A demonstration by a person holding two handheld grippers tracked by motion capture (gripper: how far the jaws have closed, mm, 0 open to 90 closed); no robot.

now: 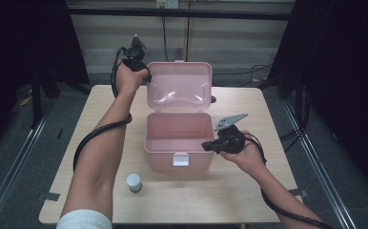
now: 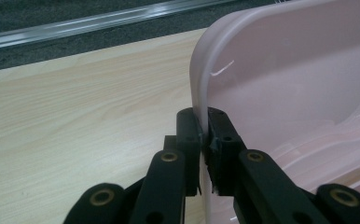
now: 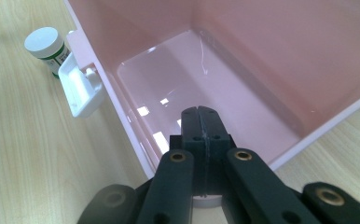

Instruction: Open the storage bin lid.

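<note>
A pink plastic box (image 1: 160, 157) stands open in the middle of the table, its lid (image 1: 178, 86) raised upright at the back. My left gripper (image 1: 147, 78) is at the lid's upper left corner. In the left gripper view it (image 2: 204, 128) is shut on the lid's edge (image 2: 285, 84). My right gripper (image 1: 205, 145) hovers at the box's right front corner. Its jaws (image 3: 200, 116) are pressed together with nothing between them, above the empty inside of the box (image 3: 243, 70).
A small white-capped bottle (image 1: 134, 182) stands on the wooden table (image 1: 196, 200) in front of the box, to the left; it also shows beside the box's white latch (image 3: 80, 91). Dark floor and rails surround the table.
</note>
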